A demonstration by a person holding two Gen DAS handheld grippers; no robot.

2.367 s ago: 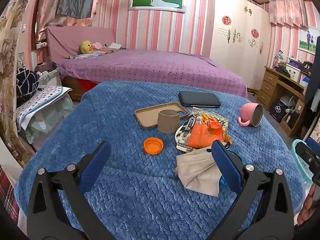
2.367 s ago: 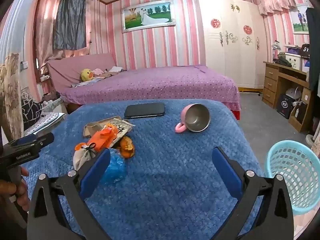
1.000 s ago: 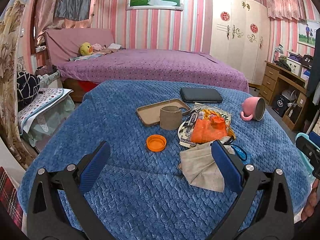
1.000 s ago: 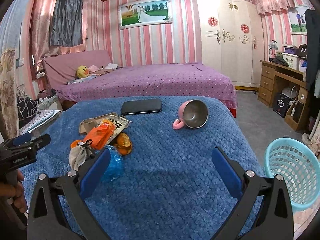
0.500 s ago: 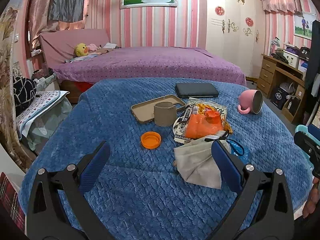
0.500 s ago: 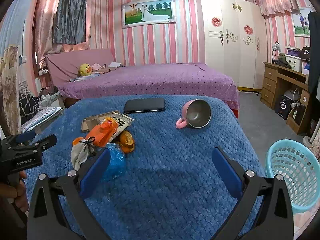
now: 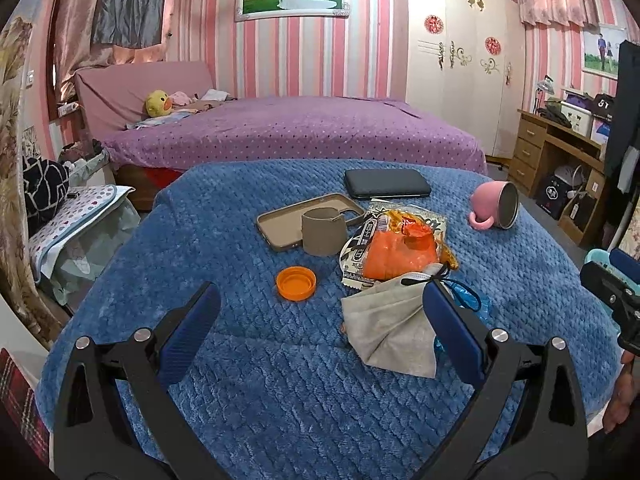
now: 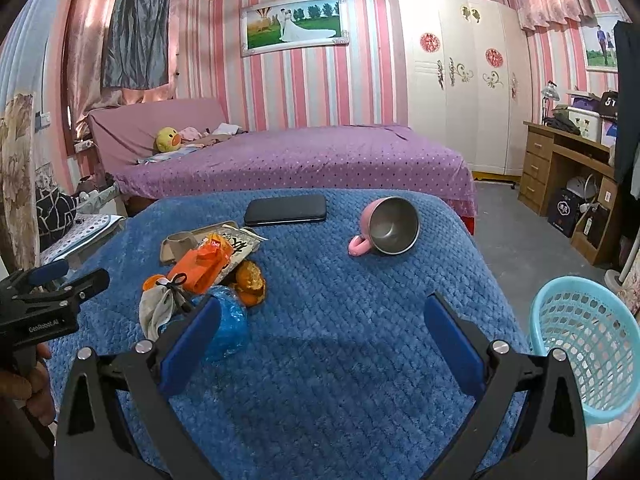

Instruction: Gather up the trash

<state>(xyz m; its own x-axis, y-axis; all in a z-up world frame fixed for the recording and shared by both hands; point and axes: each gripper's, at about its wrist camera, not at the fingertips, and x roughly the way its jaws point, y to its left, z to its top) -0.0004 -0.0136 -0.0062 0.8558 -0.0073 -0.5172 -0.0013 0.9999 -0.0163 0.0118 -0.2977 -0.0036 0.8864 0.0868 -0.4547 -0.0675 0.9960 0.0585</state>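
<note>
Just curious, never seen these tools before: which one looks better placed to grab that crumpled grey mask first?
Probably the left gripper: its open jaws sit right at the mask. The right gripper faces bare blanket, mask off to its side.

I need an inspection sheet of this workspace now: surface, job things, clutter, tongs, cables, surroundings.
Surface: blue blanket, bare at the front.
Job's things: mask, orange wrapper, blue bag, peel, orange cap, paper roll; basket on the floor, right.
Clutter: phone, phone case, tipped pink mug.
Tongs: left tongs open; right tongs open; both hold nothing.
Cables: nothing seen.
Surroundings: bed, wardrobe, desk.
</note>
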